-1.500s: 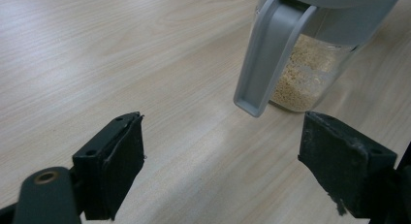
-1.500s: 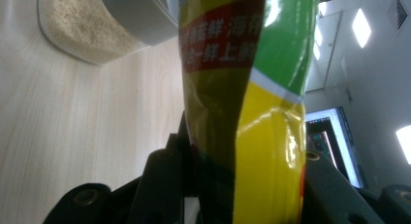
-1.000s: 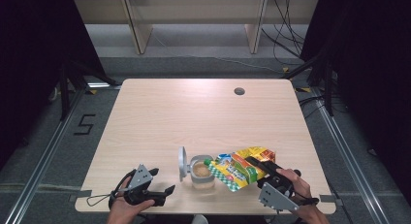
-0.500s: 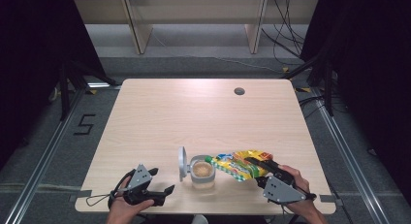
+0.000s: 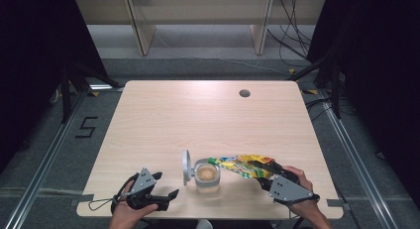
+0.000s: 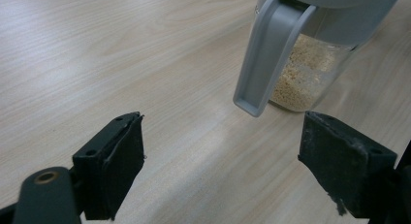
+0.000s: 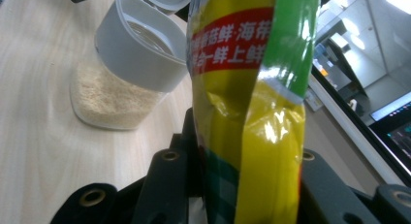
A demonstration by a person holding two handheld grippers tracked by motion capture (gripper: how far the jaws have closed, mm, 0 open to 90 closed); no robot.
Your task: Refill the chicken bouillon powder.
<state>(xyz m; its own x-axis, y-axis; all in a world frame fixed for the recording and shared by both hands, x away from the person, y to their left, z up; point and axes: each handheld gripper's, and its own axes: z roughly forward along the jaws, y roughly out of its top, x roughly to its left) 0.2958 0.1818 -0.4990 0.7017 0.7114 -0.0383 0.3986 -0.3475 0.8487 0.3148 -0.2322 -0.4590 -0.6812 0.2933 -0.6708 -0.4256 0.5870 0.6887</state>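
1. In the right gripper view, the right gripper (image 7: 242,185) rises from the bottom of the frame with its two black jaws closed on a yellow and green packet (image 7: 247,103), which stands between them and covers the middle of the frame. This view gives the print: a red band with white characters near the top, and a shiny, creased yellow foil below.
2. In the left gripper view, the left gripper (image 6: 232,161) has its jaws wide apart at the lower left and lower right, with nothing between them, just bare wood of the table (image 6: 97,49).
3. Beyond these jaws, in the upper right, stands a clear jar (image 6: 310,69) with pale beige grains inside. Its grey flip lid (image 6: 266,49) hangs open in front. This texture of grains is clearer here than from above.
4. The high view gives the whole layout. The left gripper (image 5: 163,189) is at the lower left, the jar (image 5: 207,175) at the lower centre, the right gripper (image 5: 262,175) at the lower right.
5. There the packet (image 5: 242,165) lies almost level, and its far end reaches over the open mouth of the jar.
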